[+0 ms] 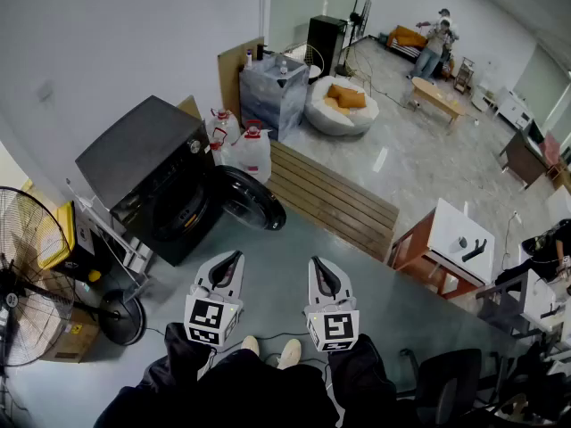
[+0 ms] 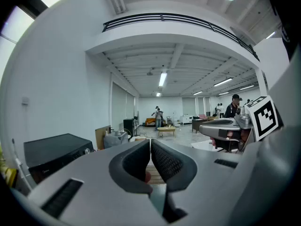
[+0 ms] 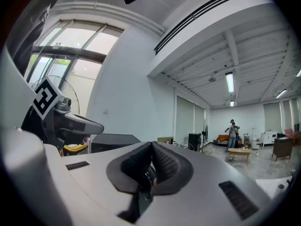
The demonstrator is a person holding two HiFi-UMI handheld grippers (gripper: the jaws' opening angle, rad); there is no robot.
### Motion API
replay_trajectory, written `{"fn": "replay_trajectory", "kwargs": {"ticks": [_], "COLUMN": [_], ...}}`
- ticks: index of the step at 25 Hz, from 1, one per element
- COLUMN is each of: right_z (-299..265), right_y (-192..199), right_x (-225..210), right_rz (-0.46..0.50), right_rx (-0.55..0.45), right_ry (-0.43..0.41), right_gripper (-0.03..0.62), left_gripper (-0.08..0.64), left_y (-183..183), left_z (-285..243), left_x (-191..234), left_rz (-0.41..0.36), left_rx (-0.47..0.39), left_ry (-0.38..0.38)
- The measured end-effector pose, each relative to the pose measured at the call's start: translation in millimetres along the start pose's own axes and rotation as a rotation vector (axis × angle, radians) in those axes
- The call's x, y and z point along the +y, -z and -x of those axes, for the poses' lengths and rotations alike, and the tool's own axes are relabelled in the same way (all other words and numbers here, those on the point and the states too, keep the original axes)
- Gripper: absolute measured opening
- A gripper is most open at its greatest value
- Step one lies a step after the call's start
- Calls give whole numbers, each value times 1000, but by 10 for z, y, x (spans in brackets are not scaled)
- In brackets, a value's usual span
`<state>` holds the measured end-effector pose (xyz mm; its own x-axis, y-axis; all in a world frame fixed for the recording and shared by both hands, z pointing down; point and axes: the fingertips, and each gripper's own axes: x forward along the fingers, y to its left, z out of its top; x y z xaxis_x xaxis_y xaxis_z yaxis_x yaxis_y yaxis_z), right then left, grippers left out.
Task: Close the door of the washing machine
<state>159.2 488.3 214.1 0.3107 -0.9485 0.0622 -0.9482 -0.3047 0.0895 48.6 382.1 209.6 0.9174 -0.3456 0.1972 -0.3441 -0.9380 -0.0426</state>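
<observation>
A black front-loading washing machine (image 1: 147,176) stands on the grey floor at the left. Its round door (image 1: 252,200) hangs open, swung out to the right of the drum opening. Both grippers are held low in front of the person, well short of the machine. My left gripper (image 1: 234,257) is shut with nothing between its jaws, and so is my right gripper (image 1: 317,263). In the left gripper view the closed jaws (image 2: 149,142) point into the room, with the machine (image 2: 51,152) off to the left. The right gripper view shows the shut right gripper (image 3: 151,145) and the machine (image 3: 113,140) behind it.
A standing fan (image 1: 31,275) is at the far left. Water jugs (image 1: 250,150) and a wooden slatted platform (image 1: 330,199) lie just beyond the door. A white box on a wooden stand (image 1: 459,239) and an office chair (image 1: 446,382) are at the right.
</observation>
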Motion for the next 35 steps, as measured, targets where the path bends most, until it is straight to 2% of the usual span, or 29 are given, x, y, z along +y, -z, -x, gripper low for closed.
{"fn": "replay_trajectory", "kwargs": {"ticks": [7,22,29,35], "right_z": [-30,-204,-608,-1178], "right_y": [-32,-56,18,157], "right_x": [186,646,510,104], "right_rz": [-17,21,10,-20], "right_rx": [4,13,17,18], "right_ry": [10,45,19,-22], "right_gripper": [17,17,17,17], "left_gripper": [29,29,29,29], "left_y": [16,76,93,102], "left_z": [102,199,-89,-653], "left_x": [164,551,731,893], "left_rz": [-1,1,-3,3], "left_rx": [-9,-35,-20,9], "left_ry": [11,61,43,-7]}}
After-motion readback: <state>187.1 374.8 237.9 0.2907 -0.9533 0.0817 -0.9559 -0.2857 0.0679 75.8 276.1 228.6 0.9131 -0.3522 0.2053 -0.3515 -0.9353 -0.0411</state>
